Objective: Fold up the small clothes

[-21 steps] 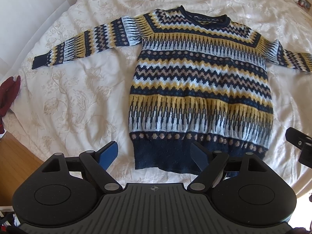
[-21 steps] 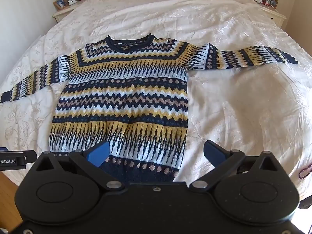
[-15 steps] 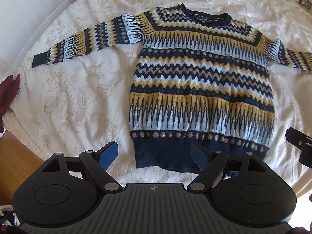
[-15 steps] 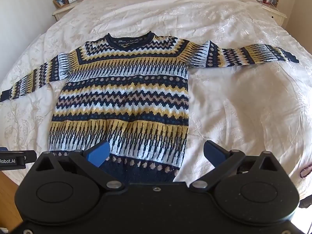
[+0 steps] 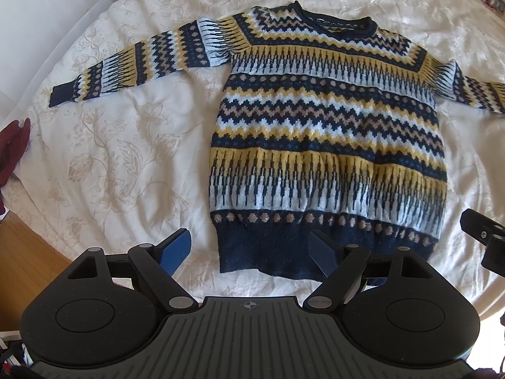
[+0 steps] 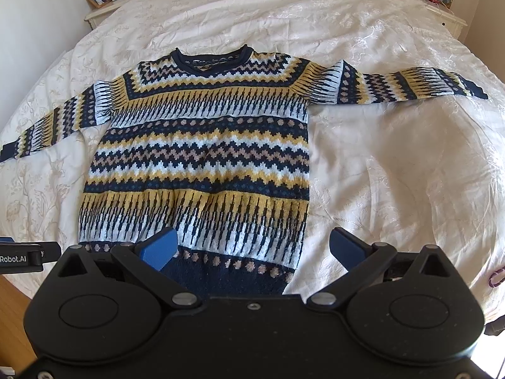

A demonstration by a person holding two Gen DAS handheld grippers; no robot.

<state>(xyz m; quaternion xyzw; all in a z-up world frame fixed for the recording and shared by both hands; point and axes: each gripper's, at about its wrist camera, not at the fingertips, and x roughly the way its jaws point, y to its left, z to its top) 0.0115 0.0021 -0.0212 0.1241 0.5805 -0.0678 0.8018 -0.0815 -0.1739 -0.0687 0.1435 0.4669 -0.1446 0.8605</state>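
A navy, yellow and white patterned sweater [image 5: 328, 132] [image 6: 202, 158] lies flat and face up on a white bedspread [image 5: 110, 158], both sleeves spread out sideways. My left gripper [image 5: 251, 252] is open above the navy hem's left corner, its blue fingers apart with nothing between them. Open as well, my right gripper [image 6: 252, 248] hovers over the hem's right corner. Each tool's edge shows in the other's view: the right one [image 5: 486, 240] and the left one [image 6: 22, 257].
A dark red cloth [image 5: 12, 151] hangs at the bed's left edge above wooden floor [image 5: 28, 252]. Nightstands with frames and small items stand at the head of the bed, left [image 6: 107, 0] and right [image 6: 442, 6]. Bare bedspread [image 6: 410, 173] stretches right of the sweater.
Both views have drifted slightly forward and down, so the sweater sits a little lower in frame. Neither gripper has changed its opening.
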